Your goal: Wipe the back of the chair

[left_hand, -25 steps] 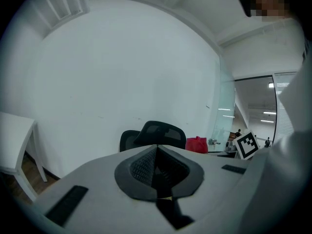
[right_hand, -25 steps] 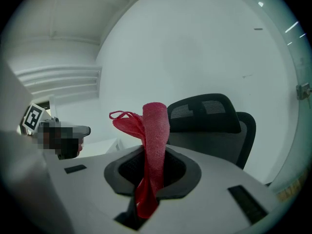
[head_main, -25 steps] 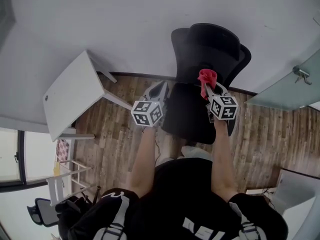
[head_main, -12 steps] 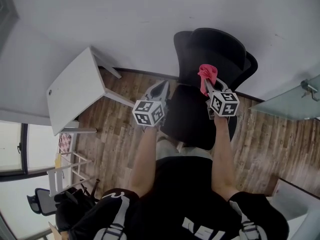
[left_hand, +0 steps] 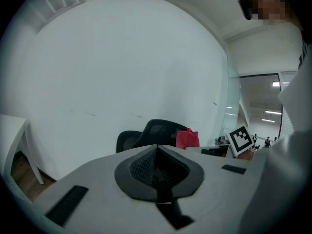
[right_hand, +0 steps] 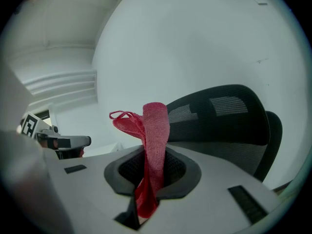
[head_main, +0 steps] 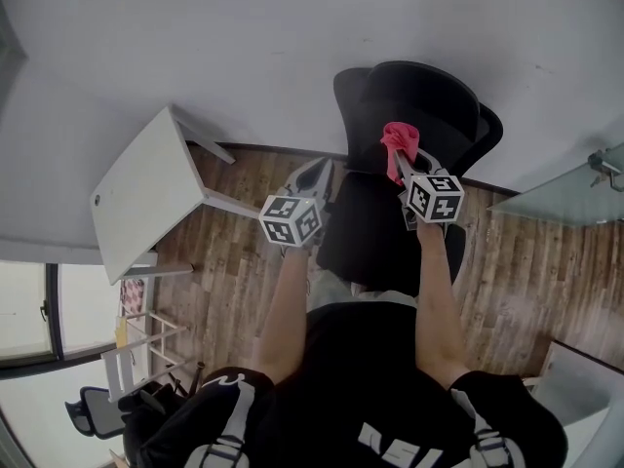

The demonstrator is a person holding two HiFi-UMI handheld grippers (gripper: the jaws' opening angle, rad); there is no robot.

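Wood floor (head_main: 224,261) lies under the black mesh chair (head_main: 421,105), whose back stands near the white wall. White table (head_main: 146,193) is well off the chair's left side. My left gripper (head_main: 314,174) is at the left edge of the chair's seat, jaws together, nothing between them. My right gripper (head_main: 402,164) is above the seat, in front of the backrest, jaws clamped on the red cloth (head_main: 400,139). The cloth sticks up toward the backrest; contact not discernible.

Even soft daylight, heavy fisheye warp, blurred near-field.
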